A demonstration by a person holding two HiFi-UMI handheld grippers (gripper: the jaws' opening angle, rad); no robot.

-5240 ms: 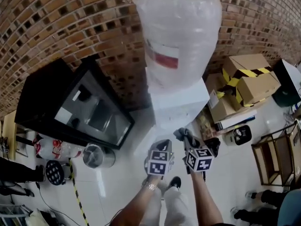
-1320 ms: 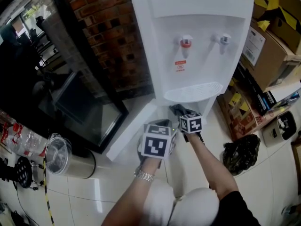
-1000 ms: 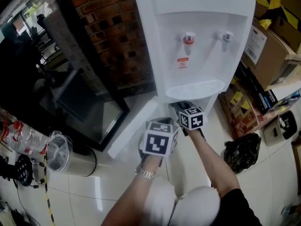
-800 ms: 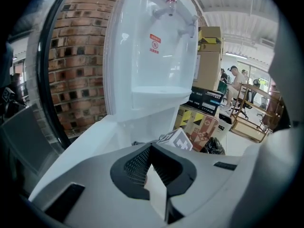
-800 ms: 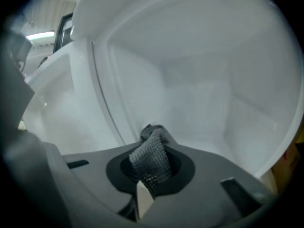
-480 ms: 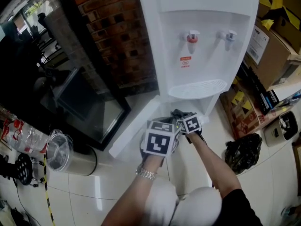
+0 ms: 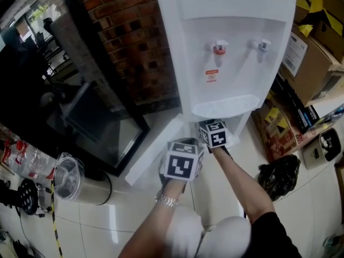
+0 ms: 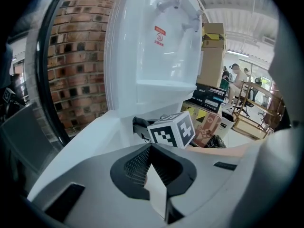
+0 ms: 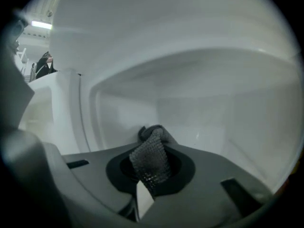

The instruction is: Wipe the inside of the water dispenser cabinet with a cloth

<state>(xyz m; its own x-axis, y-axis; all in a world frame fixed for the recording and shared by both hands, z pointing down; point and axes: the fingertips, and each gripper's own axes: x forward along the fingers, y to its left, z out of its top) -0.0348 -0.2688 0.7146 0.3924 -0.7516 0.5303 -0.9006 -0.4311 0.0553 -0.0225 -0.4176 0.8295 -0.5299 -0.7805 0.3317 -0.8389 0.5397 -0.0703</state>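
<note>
The white water dispenser [image 7: 231, 63] stands against the brick wall, with its lower cabinet door [image 7: 156, 149] swung open to the left. My right gripper [image 7: 210, 129] reaches under the drip tray into the cabinet and is shut on a grey knitted cloth [image 9: 151, 156]. The white cabinet interior [image 9: 204, 113] fills the right gripper view. My left gripper [image 7: 180, 163] hangs just outside the opening beside the door, jaws shut with nothing between them. From the left gripper view I see the right gripper's marker cube [image 8: 173, 129] and a dark bit of cloth [image 8: 140, 126] at the cabinet mouth.
A black glass-fronted cabinet [image 7: 97, 122] stands to the left, with a steel bin [image 7: 75, 179] in front of it. Cardboard boxes [image 7: 312, 52] and a black bag [image 7: 279, 176] crowd the right side. The person's legs are below the grippers.
The view has dropped from the bottle to the dispenser's front. In the last half second the right gripper has pushed a little deeper under the drip tray with the cloth; the left gripper barely moved.
</note>
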